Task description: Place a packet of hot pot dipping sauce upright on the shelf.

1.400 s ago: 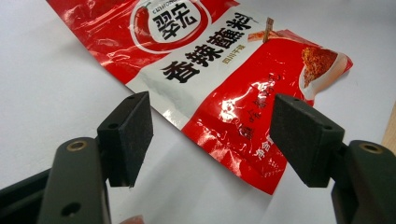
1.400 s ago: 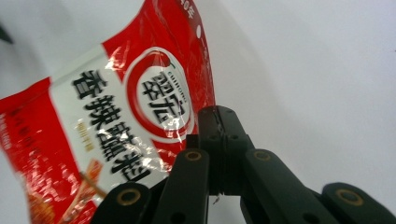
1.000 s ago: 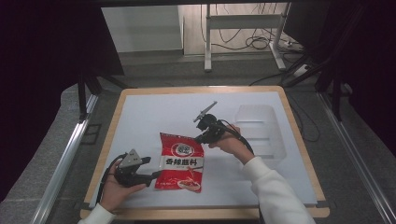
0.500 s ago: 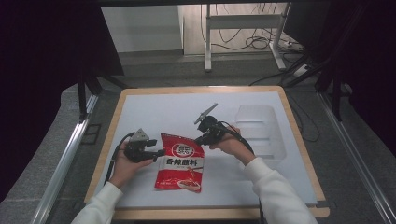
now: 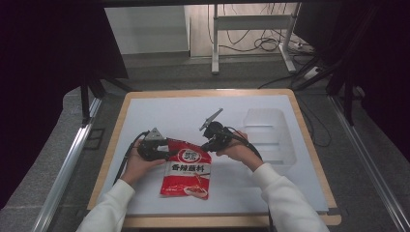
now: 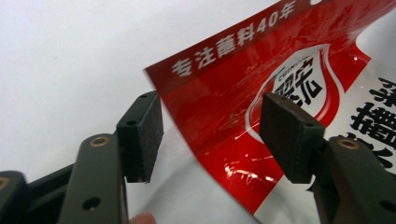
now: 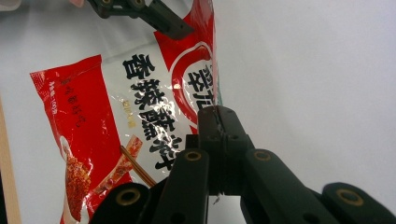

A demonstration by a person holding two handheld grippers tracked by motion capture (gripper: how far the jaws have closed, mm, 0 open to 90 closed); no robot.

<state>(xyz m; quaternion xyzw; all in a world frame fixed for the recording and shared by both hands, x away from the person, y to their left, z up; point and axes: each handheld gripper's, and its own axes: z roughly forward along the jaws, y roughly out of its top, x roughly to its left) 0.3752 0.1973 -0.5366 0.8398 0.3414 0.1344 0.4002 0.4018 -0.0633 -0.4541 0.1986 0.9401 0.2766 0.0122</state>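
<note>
Glossy red-and-white sauce packet [image 5: 187, 173], top edge clenched in right gripper [image 7: 215, 112], left gripper [image 6: 210, 135] jaws closing, unclamped astride its corner

A clear plastic tray [image 5: 270, 135], faint against the white table [image 5: 159, 108], sits on its right side. Beyond it stands a metal frame [image 5: 251, 29] over what look like loose cables [image 5: 261, 44].

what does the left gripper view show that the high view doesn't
Left gripper view: the left tool open, a corner of the red sauce packet between its pads, not pressed; its jaws have just been closing. White characters run along the packet's top band.

High view: the clear plastic tray on the white table, both sleeves, and the right tool at the packet's other top corner.

Both: the packet and the left tool.
</note>
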